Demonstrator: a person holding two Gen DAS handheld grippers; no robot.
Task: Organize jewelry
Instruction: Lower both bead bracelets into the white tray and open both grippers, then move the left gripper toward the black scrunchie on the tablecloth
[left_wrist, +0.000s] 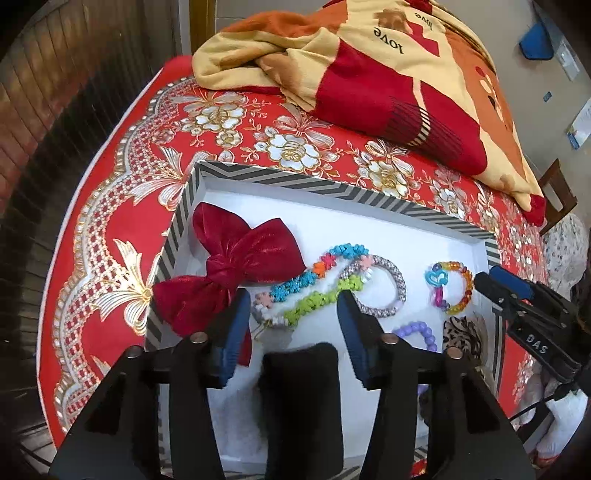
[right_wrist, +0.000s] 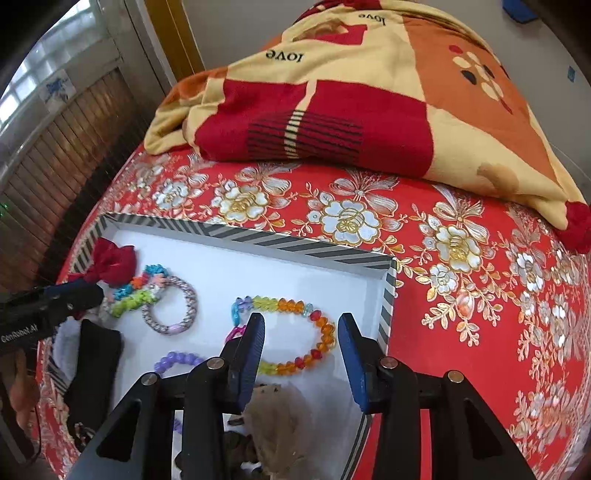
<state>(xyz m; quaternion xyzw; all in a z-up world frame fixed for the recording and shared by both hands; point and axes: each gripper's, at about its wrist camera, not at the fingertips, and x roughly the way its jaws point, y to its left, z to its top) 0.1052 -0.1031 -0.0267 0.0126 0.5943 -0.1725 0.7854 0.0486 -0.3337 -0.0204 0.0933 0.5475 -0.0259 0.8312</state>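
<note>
Jewelry crowds the box (right_wrist: 386, 295) floor; its far white strip lies bare.

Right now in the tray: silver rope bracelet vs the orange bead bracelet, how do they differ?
The rope bracelet is a braided silver-lilac band; the bead bracelet is a string of clear faceted beads, mostly orange with red and yellow. The rope bracelet touches the flower-bead strand; the bead bracelet lies apart from it, nearer the tray's right wall, under the right fingers. Both lie flat as closed loops on the white floor.

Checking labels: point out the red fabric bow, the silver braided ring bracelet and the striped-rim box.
Red fabric bow (left_wrist: 236, 271), left wrist view, centre knot.
Silver braided ring bracelet (right_wrist: 192, 295), right wrist view, right arc.
Striped-rim box (right_wrist: 295, 246), right wrist view, far rim.
</note>
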